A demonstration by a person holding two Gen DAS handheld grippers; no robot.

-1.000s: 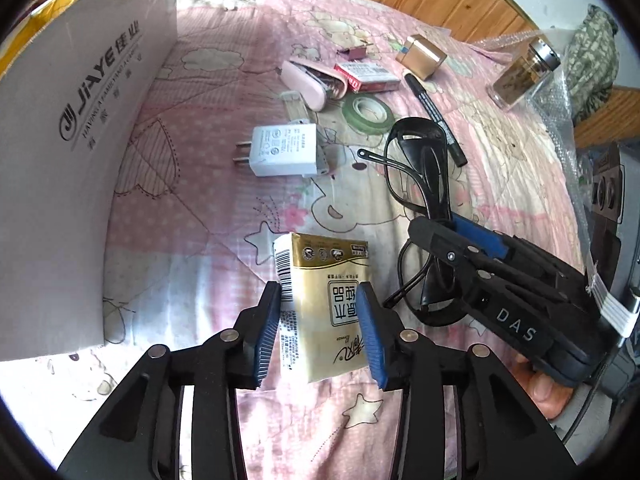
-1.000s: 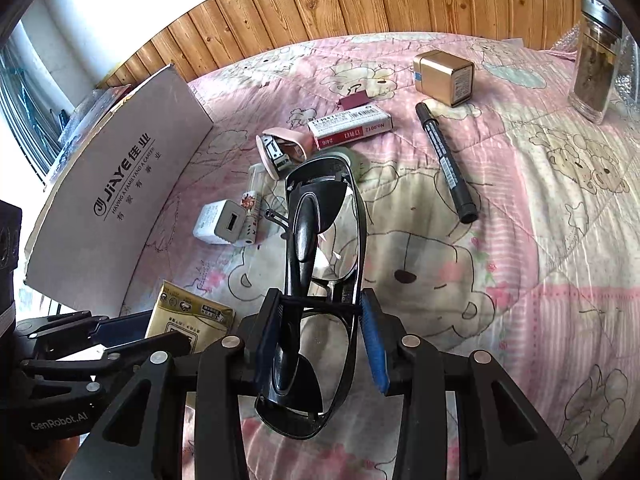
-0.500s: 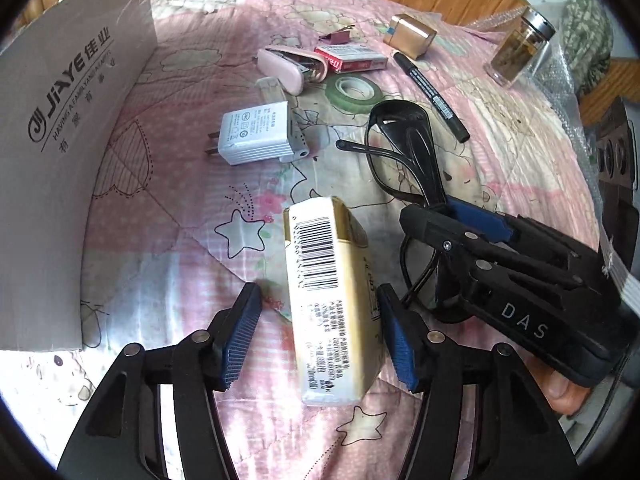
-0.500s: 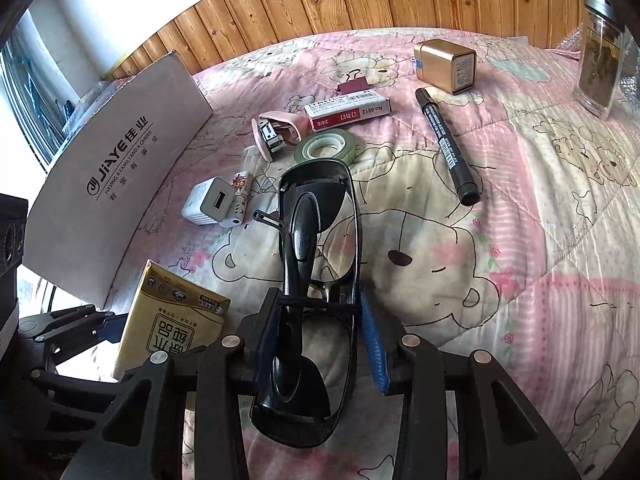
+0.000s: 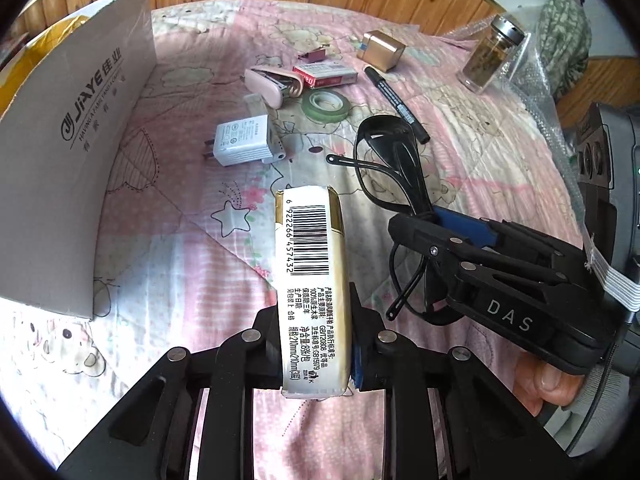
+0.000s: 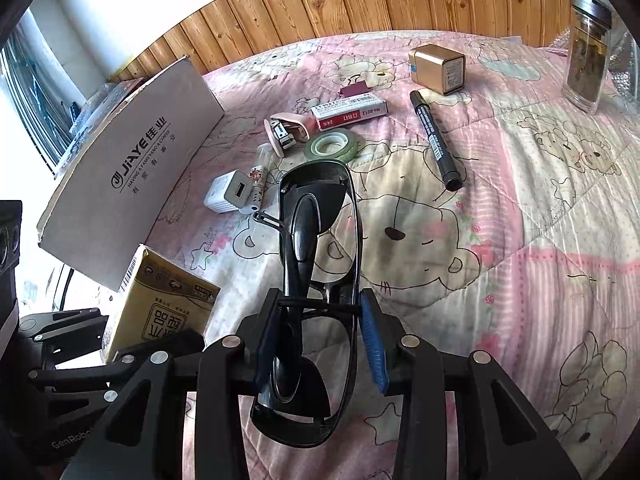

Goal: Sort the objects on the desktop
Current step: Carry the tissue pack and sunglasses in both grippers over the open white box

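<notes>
Pink cartoon-bear quilt (image 6: 520, 208) spread across a bed, wood-panelled wall behind, and both grippers are busy. Left gripper (image 5: 316, 364): jaws clamped on the gold tissue pack (image 5: 310, 280), narrow barcode side facing the camera, the pack standing up off the quilt between the pads. Right gripper (image 6: 320, 344): jaws squeezed onto the black glasses (image 6: 316, 264), gripping the frame near the middle, lenses edge-on, one lens reaching forward over the quilt and one hanging back toward the camera. From the left wrist view the right gripper sits just beside the pack, its blue pad pressed against the frame, a thumb showing below it.

Out beyond the jaws, the white charger (image 5: 244, 140) lies flat, prongs pointing toward the big grey cardboard box (image 5: 76, 152) standing along the left edge. A small clear tube (image 6: 258, 180) rests against the charger. Further on, the green tape roll (image 5: 326, 105) lies flat, touching or nearly touching the pink stapler (image 5: 270, 84). Just beside that, the red-and-white staple box (image 5: 326, 75), and a small maroon binder clip (image 5: 314, 55) behind it. The black marker (image 6: 436, 140) lies on a slant to the right of the tape, and the gold cube box (image 6: 438, 68) sits near its far end. Far right, a glass jar (image 6: 588, 48) with a metal lid stands upright near the quilt's edge.
</notes>
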